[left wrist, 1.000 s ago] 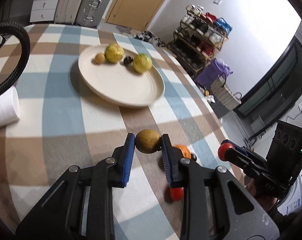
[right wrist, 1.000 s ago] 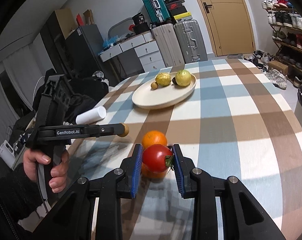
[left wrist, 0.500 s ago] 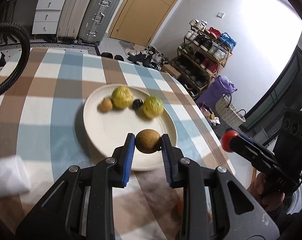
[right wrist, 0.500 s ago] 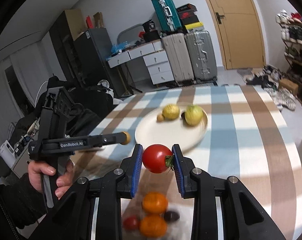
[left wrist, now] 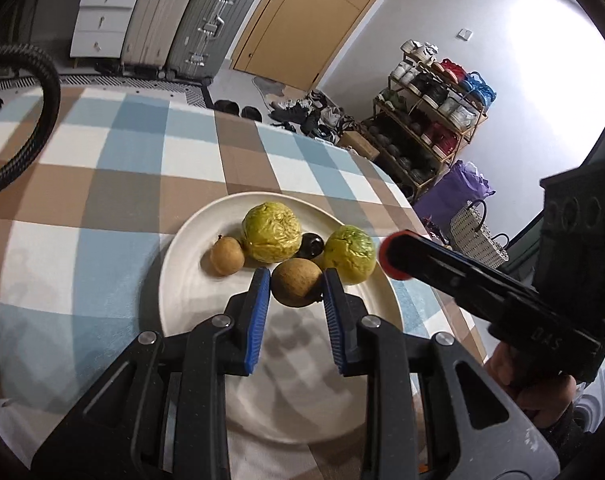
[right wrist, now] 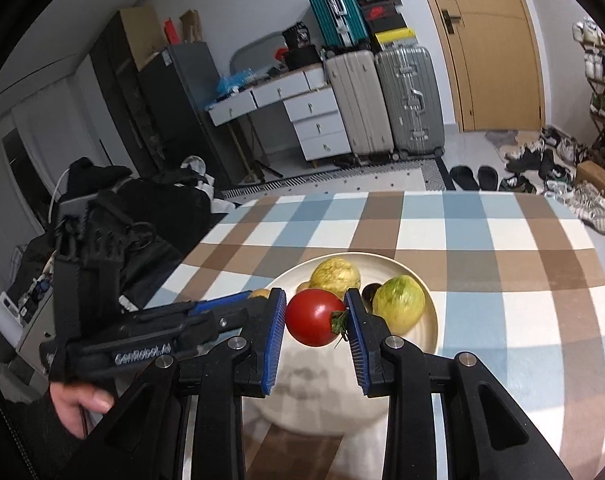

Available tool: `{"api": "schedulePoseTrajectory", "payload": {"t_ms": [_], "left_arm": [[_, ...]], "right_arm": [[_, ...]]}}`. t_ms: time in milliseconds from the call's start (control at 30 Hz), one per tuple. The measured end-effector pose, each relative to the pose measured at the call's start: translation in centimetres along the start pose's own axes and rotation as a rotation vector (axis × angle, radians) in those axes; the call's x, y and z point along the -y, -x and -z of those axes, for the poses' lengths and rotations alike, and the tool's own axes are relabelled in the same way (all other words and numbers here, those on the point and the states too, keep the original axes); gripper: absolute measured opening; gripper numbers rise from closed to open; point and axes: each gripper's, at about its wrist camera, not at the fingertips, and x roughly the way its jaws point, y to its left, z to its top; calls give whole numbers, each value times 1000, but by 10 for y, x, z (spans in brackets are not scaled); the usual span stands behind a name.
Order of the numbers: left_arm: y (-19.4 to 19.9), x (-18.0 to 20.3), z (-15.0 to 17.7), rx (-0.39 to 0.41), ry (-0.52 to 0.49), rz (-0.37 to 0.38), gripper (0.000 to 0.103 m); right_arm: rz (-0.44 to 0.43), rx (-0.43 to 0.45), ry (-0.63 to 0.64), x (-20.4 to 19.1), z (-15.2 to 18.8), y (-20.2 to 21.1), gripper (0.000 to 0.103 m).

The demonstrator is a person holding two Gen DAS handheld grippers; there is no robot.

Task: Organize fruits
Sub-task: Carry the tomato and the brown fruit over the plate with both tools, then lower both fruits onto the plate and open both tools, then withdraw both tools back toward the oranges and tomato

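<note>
Covering most of the lower frame in both wrist views, the checked tablecloth [left wrist: 102,184] in blue, brown and white carries the round cream plate [left wrist: 174,280], which sits at centre frame

Left gripper [left wrist: 296,286]: lower centre of the left wrist view, above the plate. Its blue pads are clenched on a small round brown fruit [left wrist: 296,283], one pad against each side

Right gripper [right wrist: 314,318]: lower centre of the right wrist view, also above the plate. Its blue pads are clamped on a red tomato [right wrist: 312,317], green stem turned toward the right-hand pad. In the left wrist view the same gripper enters from the right edge, the tomato showing only as a red disc at its tip

Resting on the plate, in its upper half as framed by the left wrist view:
1. A wrinkled yellow-green fruit [left wrist: 271,232], upper centre
2. A second yellow-green fruit [left wrist: 350,254], to its right, near the rim
3. A second small brown fruit [left wrist: 226,256], to the left, just beside item 1
4. A small dark fruit [left wrist: 312,245], between items 1 and 2, partly hidden

A hand [right wrist: 78,404] grips the left gripper's handle at lower left of the right wrist view
</note>
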Motion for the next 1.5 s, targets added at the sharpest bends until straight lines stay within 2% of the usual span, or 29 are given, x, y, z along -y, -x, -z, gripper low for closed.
{"api": "schedulePoseTrajectory", "payload": {"t_ms": [167,467,567,667,800,900,967,1033,1100,1167,1300,1367,1500], "left_arm": [[-23,-6,1,-20,4,2,24],[-43,-10,-2,-24,-2,0,24],[-44,-10,-2,-20,-4,3,24],[-47,-12,-4,-22,1,41,24],[-47,-9,-4,-23,-20,39,25],[-41,-5,-2,-26,-21,48,34],[-34,-2,1,-23,-23,50,37],[-24,1,4,-15,-32,36,39],[-13,4,7,-9,-37,18,47],[-1,8,12,-1,-34,10,60],[27,21,26,19,-59,-20,66],[39,29,34,24,-74,-40,73],[64,47,49,42,-112,-88,81]], "right_arm": [[1,-58,-42,16,-11,-38,30],[44,-138,-28,21,-10,-77,31],[74,-154,-28,24,-10,-83,31],[84,-155,-26,24,-10,-85,31],[86,-153,-36,25,-12,-86,31],[83,-148,-60,27,-13,-83,35],[77,-132,-65,26,-14,-77,46],[79,-94,-63,23,-16,-64,46],[75,-60,-65,21,-16,-51,49],[69,-11,-70,18,-16,-32,50],[78,55,-52,9,-9,7,54],[76,80,-48,5,-3,27,66],[79,133,-43,-4,15,64,71]]}}
